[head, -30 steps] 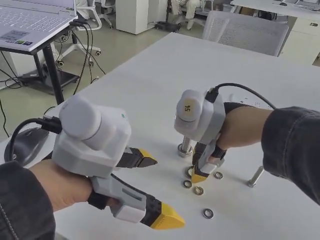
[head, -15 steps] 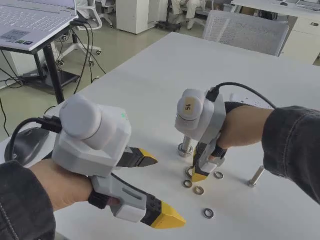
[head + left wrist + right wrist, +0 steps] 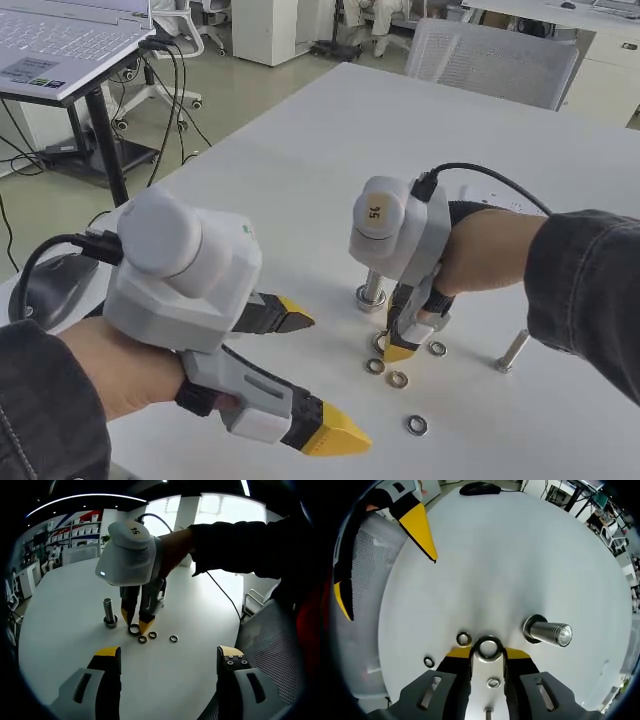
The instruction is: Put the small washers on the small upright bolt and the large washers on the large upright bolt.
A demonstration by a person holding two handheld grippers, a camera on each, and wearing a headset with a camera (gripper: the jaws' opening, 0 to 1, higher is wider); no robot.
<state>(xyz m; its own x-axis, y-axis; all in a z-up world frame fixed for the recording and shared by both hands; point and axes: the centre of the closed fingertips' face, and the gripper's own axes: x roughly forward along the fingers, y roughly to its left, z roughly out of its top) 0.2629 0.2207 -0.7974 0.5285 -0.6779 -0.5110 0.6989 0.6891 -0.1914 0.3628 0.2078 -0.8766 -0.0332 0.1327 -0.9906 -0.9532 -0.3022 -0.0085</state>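
Right gripper clasps the large silver ring washer at lower centre; likely next, lift it over the thick upright steel bolt at right; left gripper hangs released.

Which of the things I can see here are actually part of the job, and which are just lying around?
Job: thick upright steel bolt; thin steel bolt; large steel washer; small steel washers.
Lying about: silver laptop; black computer mouse; grey mesh chair.
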